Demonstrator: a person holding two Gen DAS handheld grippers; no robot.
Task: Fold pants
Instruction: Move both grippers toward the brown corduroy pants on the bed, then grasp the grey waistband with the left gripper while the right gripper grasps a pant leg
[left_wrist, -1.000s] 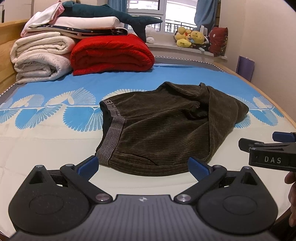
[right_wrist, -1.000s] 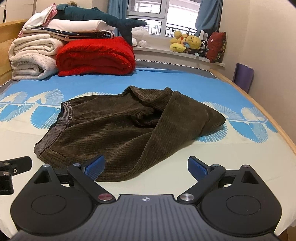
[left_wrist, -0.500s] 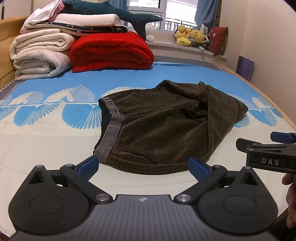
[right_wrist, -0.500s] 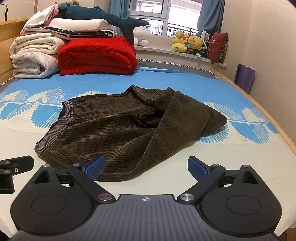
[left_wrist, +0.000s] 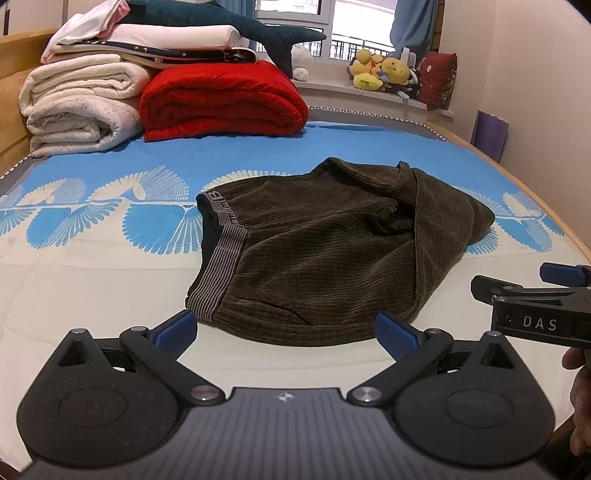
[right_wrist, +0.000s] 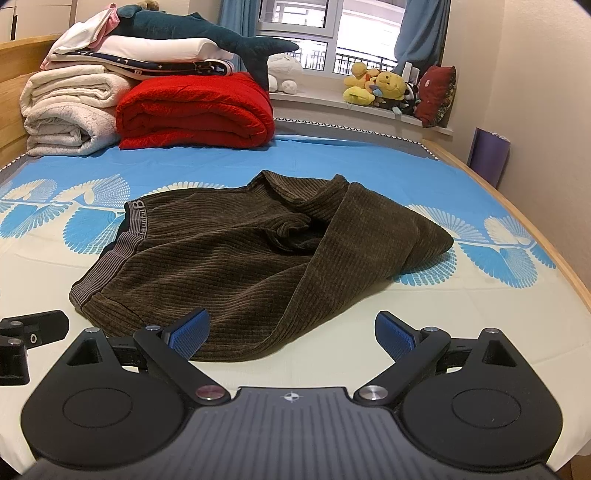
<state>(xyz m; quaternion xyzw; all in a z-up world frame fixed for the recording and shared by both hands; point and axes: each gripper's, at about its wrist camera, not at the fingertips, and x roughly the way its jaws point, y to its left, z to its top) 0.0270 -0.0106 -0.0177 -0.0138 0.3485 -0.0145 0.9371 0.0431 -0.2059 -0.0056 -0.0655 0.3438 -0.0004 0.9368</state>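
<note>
Dark brown ribbed corduroy pants (left_wrist: 325, 254) lie rumpled mid-bed (left_wrist: 92, 280), grey striped waistband (left_wrist: 218, 266) to the left, one leg folded over in a soft ridge. The left hand-held gripper (left_wrist: 287, 328) and right hand-held gripper (right_wrist: 291, 332) hang just short of the near hem, blue ridged pads spread wide, holding nothing.

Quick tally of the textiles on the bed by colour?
Brown: 1, the pants
Red: 1, the folded blanket
Cream: 2, the rolled blankets
Upper stacked linens: layers overlap, cannot tell the count
Total countable: 4
</note>
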